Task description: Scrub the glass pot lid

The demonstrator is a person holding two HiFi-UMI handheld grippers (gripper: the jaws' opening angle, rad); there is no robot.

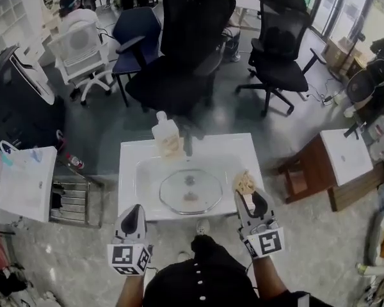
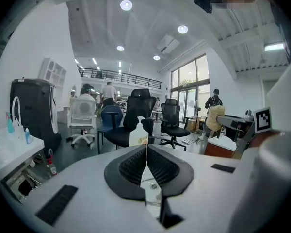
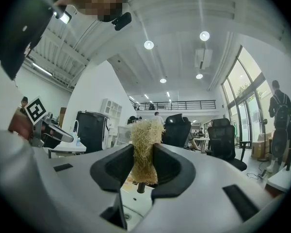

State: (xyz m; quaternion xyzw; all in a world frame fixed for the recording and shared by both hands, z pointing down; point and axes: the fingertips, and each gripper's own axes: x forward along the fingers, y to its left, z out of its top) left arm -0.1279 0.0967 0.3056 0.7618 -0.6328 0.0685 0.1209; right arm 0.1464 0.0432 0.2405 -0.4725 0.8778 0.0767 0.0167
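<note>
Right tool [image 3: 144, 165] clenched on loofah scrubber [image 3: 145, 142]; left tool [image 2: 146, 166] fully closed, empty; glass lid [image 1: 191, 192] flat in sink [image 1: 130, 171]

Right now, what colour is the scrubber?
The scrubber is pale straw-tan; clearest in the right gripper view.

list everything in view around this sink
clear round glass pot lid: one, transparent, lying in the sink
white rectangular sink: one, white, straight ahead
clear pump soap bottle: one, yellowish label, on the sink's back rim
black office chairs: two, black, behind the sink
blue chair: one, blue, back left
white chair: one, white, beside it
brown wooden side table: one, white top, right of the sink
tan fibrous loofah scrubber: one, tan, clamped by the right gripper
left gripper: one, white and black, shut, empty
right gripper: one, white and black, shut on the scrubber
</note>
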